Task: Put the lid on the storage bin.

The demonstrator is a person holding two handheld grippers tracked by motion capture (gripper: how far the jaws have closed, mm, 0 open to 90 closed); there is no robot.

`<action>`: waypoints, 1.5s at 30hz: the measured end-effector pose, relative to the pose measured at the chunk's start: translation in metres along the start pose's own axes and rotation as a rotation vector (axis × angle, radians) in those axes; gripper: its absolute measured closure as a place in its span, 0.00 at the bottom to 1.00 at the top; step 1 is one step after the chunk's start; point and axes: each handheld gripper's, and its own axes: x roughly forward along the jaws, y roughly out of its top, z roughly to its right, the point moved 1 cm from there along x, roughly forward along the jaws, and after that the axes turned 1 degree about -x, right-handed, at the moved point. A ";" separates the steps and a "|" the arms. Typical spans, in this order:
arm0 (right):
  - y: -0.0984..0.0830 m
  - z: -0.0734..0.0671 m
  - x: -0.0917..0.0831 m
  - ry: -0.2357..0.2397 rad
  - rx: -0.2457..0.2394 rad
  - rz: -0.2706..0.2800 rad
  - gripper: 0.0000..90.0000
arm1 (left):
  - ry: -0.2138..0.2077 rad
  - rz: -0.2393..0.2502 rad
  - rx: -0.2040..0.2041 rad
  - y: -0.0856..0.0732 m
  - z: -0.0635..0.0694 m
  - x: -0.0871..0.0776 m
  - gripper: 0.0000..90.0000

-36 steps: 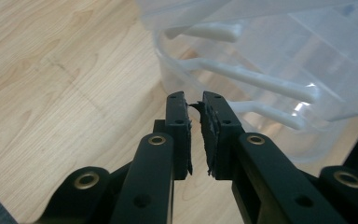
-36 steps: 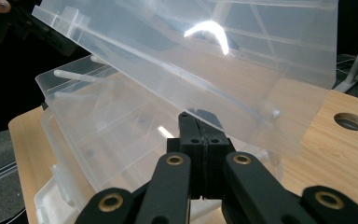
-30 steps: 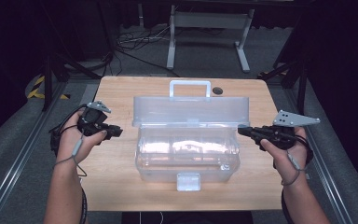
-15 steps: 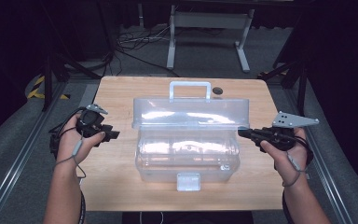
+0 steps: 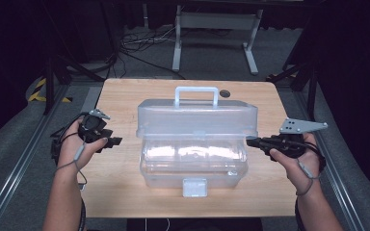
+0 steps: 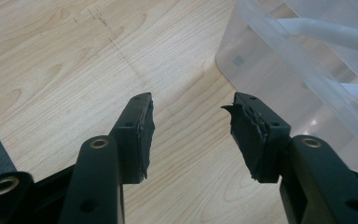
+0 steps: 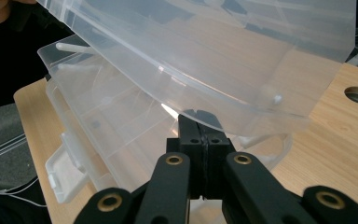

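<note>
Nearest, at the front wall of the box [image 5: 192, 163]: a latch [image 5: 194, 186] hanging free, so nothing to lock the lid [image 5: 197, 120] if dropped. Sits mid-table [image 5: 125, 96], base flat, open and tipped back on its rear hinge.

Off to the left, beside the base but apart from it: left gripper [image 5: 114, 142], jaws parted about two thirds and just been opening, nothing between the pads [image 6: 142, 126], only bare wood below. No support from that side, then.

To the right: right gripper [image 5: 248, 141] closed tight, pads together with nothing pinched, tips [image 7: 200, 116] pressed up under the lid's right end. Props rather than grips. Judged the weak point: held up at one corner only, on smooth clear plastic, by a narrow tip. Could slide off with a small drift of the hand, letting the lid fall shut, perhaps onto the tips or onto the raised inner tray. Could also twist the lid, since lifted at one end alone, and strain the hinge.

Hard to tell whether past its balance point; if so, might instead swing on backward unchecked and jolt the light, empty-looking base across the table.

Farther back: handle [image 5: 196, 94] on the lid's top, pointing away, near a hole [image 5: 225, 93] in the table's far edge. If flung open hard, likely to knock down there. Safer to bring the left back under the lid's other end before pushing further.
</note>
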 end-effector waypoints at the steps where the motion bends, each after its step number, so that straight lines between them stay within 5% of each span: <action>1: 0.000 0.000 0.000 0.003 0.002 -0.006 1.00 | 0.001 0.000 0.002 0.000 0.000 0.000 0.55; 11: -0.002 -0.001 0.000 0.022 0.021 -0.063 1.00 | 0.009 -0.014 0.007 -0.002 0.000 0.003 0.51; 25: -0.004 -0.003 0.001 0.030 -0.009 -0.140 1.00 | -0.001 -0.027 0.006 -0.003 -0.001 0.009 0.47; 31: -0.005 -0.004 0.002 0.037 -0.018 -0.164 0.99 | -0.049 -0.042 0.012 -0.003 0.001 0.012 0.47; 45: -0.010 -0.006 0.001 0.027 -0.041 -0.210 0.98 | -0.047 -0.053 0.018 0.001 0.000 0.020 0.44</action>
